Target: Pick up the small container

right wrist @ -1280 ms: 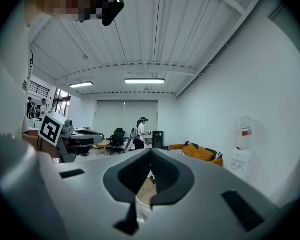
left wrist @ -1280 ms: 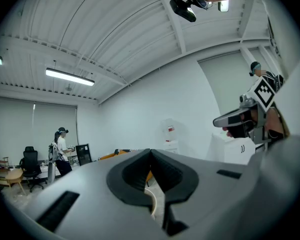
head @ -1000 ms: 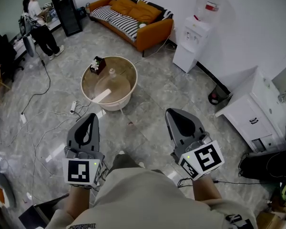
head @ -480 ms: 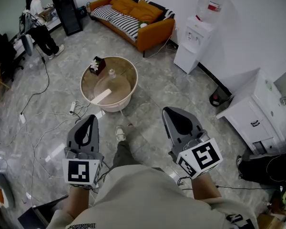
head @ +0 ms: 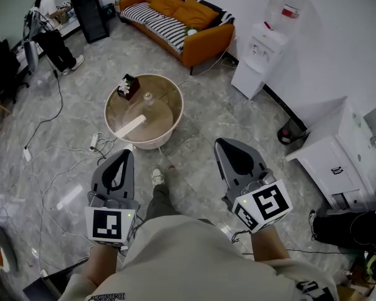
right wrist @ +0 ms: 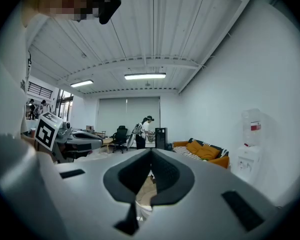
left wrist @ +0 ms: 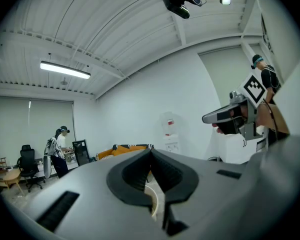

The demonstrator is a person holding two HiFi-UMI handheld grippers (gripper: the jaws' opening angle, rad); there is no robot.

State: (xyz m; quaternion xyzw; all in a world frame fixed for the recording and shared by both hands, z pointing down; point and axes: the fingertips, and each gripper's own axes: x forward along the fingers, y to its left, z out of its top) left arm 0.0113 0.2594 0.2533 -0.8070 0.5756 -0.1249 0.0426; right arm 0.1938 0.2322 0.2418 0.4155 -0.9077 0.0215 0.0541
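Observation:
A round beige table [head: 169, 119] stands on the floor ahead of me. On its glass top sit a small clear container [head: 148, 97], a dark box with white flowers [head: 128, 86] and a flat white strip [head: 130, 126]. My left gripper [head: 121, 153] is held low, well short of the table, shut with nothing in it; its tips meet in the left gripper view [left wrist: 151, 151]. My right gripper [head: 225, 144] is level with it to the right, also shut and empty [right wrist: 151, 151]. Both point toward the table.
An orange sofa [head: 182, 17] stands at the back, a water dispenser [head: 263, 49] against the right wall, and a white cabinet [head: 338, 155] at the right. Cables [head: 56, 168] and a power strip [head: 95, 142] lie left of the table. A person [head: 53, 24] stands far left.
A foot has stepped forward between the grippers and the view has crept toward the table. Both grippers keep their pose and stay shut.

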